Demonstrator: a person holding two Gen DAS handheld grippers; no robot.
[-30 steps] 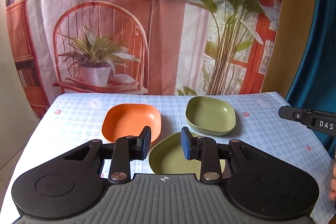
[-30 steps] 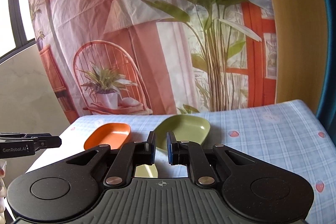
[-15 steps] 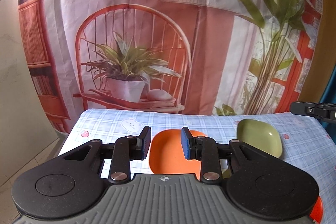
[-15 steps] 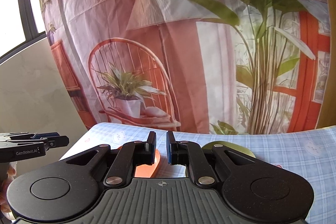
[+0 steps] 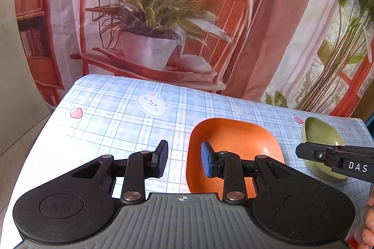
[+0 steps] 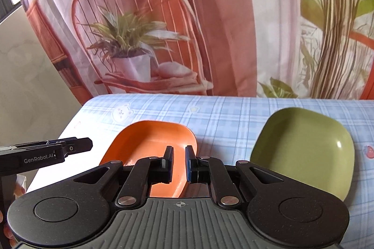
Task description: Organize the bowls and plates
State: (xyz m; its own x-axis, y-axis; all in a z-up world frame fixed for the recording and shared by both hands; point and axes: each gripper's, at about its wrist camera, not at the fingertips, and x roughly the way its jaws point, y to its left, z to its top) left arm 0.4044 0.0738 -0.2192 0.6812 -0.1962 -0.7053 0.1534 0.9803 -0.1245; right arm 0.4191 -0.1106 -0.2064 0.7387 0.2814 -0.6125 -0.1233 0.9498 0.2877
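An orange square bowl (image 5: 236,139) sits on the checked tablecloth; it also shows in the right wrist view (image 6: 149,141). My left gripper (image 5: 183,161) is open and empty, its fingers straddling the bowl's left rim. My right gripper (image 6: 178,162) is open by a narrow gap, empty, just above the bowl's right rim. A green square bowl (image 6: 306,146) sits to the right of the orange one and shows at the right edge of the left wrist view (image 5: 320,139). The right gripper's fingers (image 5: 322,154) reach in front of it there.
The table (image 5: 116,118) has a blue checked cloth with a bear print (image 5: 153,105). A printed curtain (image 5: 187,15) hangs right behind the table's far edge. The table's left edge drops off to a tiled floor (image 5: 14,146).
Both grippers have moved left and lower toward the orange bowl. The green plate near the front edge has gone out of view. The left jaws have opened a little wider.
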